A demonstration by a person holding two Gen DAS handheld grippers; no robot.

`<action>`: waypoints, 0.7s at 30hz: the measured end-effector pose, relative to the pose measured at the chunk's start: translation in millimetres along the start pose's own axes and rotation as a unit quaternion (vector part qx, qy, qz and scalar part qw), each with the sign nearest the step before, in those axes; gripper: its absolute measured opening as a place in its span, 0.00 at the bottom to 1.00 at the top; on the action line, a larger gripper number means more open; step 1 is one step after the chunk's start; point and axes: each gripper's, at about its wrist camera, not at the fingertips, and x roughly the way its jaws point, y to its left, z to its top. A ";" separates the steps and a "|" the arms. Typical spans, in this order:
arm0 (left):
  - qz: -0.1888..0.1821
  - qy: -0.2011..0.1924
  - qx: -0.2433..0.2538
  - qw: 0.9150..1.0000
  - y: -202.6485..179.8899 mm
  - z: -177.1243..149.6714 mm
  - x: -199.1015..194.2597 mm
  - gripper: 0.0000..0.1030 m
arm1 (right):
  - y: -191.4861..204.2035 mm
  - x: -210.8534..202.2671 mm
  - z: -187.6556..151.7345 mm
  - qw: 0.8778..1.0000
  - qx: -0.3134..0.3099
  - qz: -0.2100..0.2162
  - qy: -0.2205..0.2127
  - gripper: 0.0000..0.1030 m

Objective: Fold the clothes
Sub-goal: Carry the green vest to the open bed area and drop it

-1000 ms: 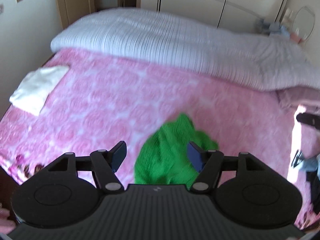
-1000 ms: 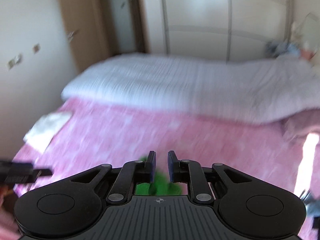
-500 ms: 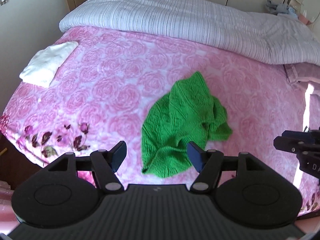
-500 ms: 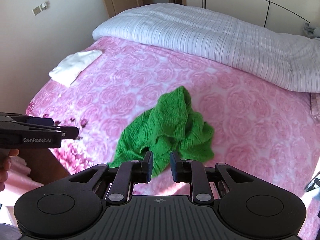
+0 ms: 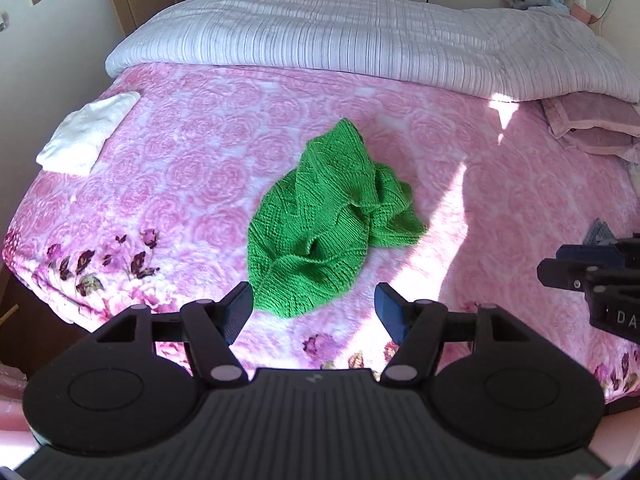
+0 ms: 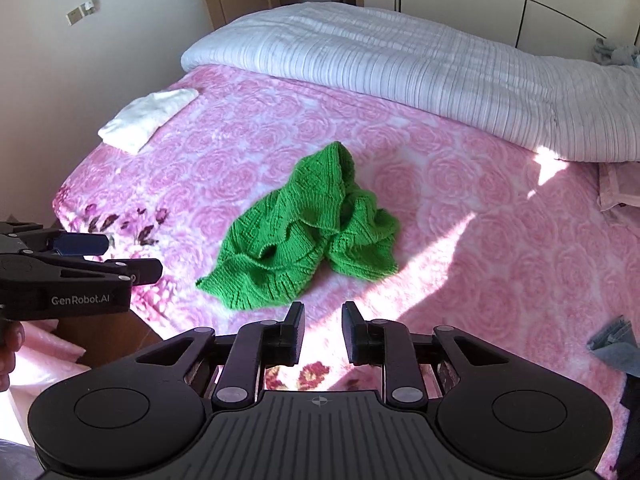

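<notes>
1. A folded white cloth [image 5: 86, 134] lies at the bed's left edge, well apart from the work, likely set aside as done.
2. The left gripper [image 5: 314, 308] hangs above the bed's near edge with its fingers spread wide and empty, seemingly readied for a grab.
3. The green knitted garment [image 5: 324, 220] lies crumpled mid-bed on the pink floral blanket [image 5: 192, 168], its near hem just ahead of and between the left fingers.
4. The right gripper [image 6: 323, 334] has a narrower gap, empty; the garment lies ahead, slightly left.

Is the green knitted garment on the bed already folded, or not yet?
Not folded. The green knitted garment lies crumpled in an uneven heap on the pink bedspread, with bunched ridges.
</notes>
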 end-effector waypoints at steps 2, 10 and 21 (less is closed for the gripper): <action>0.004 -0.001 -0.006 1.000 -3.4 -7.0 -4.5 0.62 | -0.1 -4.2 -4.7 1.000 -0.008 0.003 0.000 0.24; 0.020 0.005 -0.030 0.999 -8.0 -31.6 -15.7 0.62 | -0.2 -10.8 -22.4 0.999 -0.033 0.022 0.004 0.25; 0.035 0.000 -0.039 0.999 -13.7 -43.7 -23.6 0.62 | -7.8 -14.4 -31.2 0.999 -0.041 0.032 -0.003 0.25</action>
